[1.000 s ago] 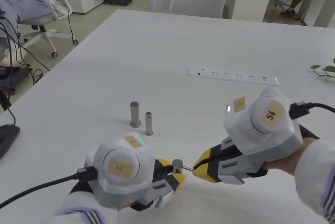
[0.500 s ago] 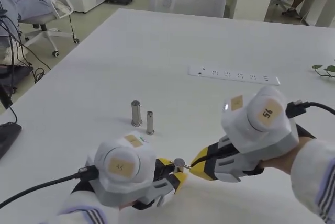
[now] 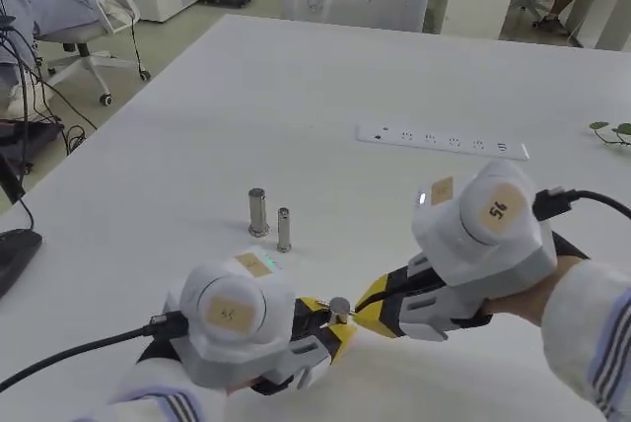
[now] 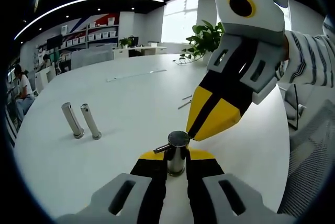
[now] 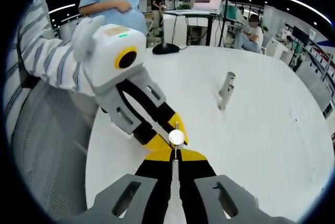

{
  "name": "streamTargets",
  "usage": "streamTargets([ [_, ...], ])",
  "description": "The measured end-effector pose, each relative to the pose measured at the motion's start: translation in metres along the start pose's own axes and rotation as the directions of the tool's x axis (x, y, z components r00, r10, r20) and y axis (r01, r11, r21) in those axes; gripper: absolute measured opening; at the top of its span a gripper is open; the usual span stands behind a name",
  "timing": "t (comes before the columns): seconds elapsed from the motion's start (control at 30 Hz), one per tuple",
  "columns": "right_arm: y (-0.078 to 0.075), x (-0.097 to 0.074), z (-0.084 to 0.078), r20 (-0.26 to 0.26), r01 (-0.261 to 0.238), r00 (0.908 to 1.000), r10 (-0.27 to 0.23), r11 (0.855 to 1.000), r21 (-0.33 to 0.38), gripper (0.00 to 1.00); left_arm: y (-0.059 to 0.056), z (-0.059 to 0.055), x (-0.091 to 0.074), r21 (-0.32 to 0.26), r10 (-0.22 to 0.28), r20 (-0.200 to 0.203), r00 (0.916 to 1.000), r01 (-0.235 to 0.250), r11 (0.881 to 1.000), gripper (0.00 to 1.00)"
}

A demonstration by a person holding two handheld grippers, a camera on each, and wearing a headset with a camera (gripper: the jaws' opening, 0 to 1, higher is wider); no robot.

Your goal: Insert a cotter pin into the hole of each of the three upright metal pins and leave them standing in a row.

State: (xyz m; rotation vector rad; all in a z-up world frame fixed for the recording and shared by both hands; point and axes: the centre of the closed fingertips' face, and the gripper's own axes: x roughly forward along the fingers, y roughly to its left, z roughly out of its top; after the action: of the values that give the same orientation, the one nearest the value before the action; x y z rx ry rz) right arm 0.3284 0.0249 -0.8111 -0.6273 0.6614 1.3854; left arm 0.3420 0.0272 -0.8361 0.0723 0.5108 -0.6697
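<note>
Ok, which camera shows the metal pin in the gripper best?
The left gripper view: the metal pin stands side-on between the left gripper's jaws. In the right gripper view it is end-on, a round top; in the head view, a tiny cap.

Three metal pins (image 3: 257, 212) in all: two upright on the counter (image 3: 296, 87), the thinner pin (image 3: 284, 230) beside the thicker, plus a third pin (image 4: 178, 141) clamped in the left tool (image 4: 176, 159). One cotter pin (image 4: 160, 148), pinched in the right tool (image 5: 176, 153). Two tools. One power strip (image 3: 442, 141). One leafy plant (image 3: 613, 131). Two slim metal bits (image 4: 184, 101) farther off, too small to name.
</note>
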Motion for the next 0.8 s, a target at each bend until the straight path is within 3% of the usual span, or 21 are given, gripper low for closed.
streamTargets([
  [0.5, -0.0001, 0.0008, 0.0015, 0.002, -0.002, 1.0, 0.002, 1.0, -0.002, 0.04, -0.0004, 0.0002, 0.001, 0.011, -0.002, -0.005, 1.0, 0.002, 1.0, 0.12],
  [0.63, 0.0007, 0.0008, 0.0013, -0.001, -0.009, 1.0, 0.009, 0.999, -0.05, 0.05, -0.0003, 0.0001, 0.0008, 0.011, 0.0, -0.008, 1.0, 0.001, 1.0, 0.12],
  [0.8, 0.0014, 0.0011, 0.0006, 0.0, -0.011, 0.9999, 0.011, 0.999, -0.047, 0.06, -0.0004, -0.0002, 0.0004, 0.013, 0.001, -0.009, 1.0, -0.001, 1.0, 0.12],
])
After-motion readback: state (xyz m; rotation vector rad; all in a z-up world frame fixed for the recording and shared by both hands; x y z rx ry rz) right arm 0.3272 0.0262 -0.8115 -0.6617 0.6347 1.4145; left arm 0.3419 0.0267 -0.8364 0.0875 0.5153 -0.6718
